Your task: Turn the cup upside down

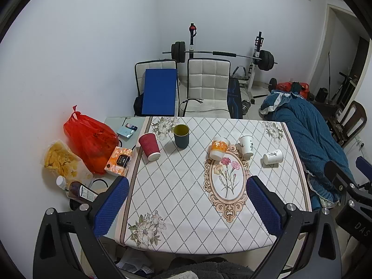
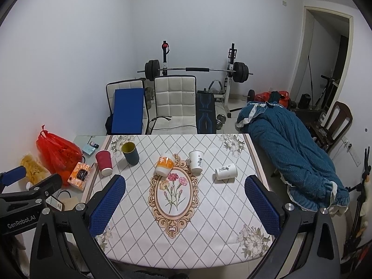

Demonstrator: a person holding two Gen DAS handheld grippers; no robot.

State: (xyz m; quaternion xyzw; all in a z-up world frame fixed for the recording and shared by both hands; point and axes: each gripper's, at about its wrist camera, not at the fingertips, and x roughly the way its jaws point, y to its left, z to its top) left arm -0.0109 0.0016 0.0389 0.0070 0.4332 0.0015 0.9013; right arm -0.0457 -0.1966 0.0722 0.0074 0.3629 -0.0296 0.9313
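**Both grippers wide, nothing held – five cups on the cloth**

Landmark = the oval flower medallion (image 2: 173, 191) printed mid-cloth. Everything below is placed vs. it.

Your left gripper (image 1: 187, 205) hangs over the near part of the table (image 1: 111, 125), jaws spread wide, nothing between the blue pads (image 1: 111, 205). The medallion sits just inside its right-hand finger. Your right gripper (image 2: 184, 203) is just as wide apart, also w/o a load, and straddles the medallion w/ bare cloth under it.

Cups:
- orange-and-white cup (image 2: 164, 165): touching the medallion's top-left rim, tipped over, base toward you.
- white printed cup (image 2: 196, 161): just beyond the top-right rim, mouth down.
- second white cup (image 2: 225, 171): right of the medallion, on its side, apart from the others.
- dark cup w/ yellow inside (image 2: 130, 153): far left of it, upright, mouth open to the top.
- red ribbed cup (image 2: 104, 162): further left, near the cloth's left border, white rim on the cloth.

Room: cloth (image 2: 209, 220) between medallion and near edge is open. Left of the cloth the bare tabletop strip is crowded – red bag (image 2: 58, 154), orange box (image 2: 79, 176), chips bag (image 1: 61, 160), bottle (image 1: 80, 191). Right edge drops off beside a blue quilt (image 2: 295, 153). Far edge backs onto two white chairs (image 2: 174, 100).
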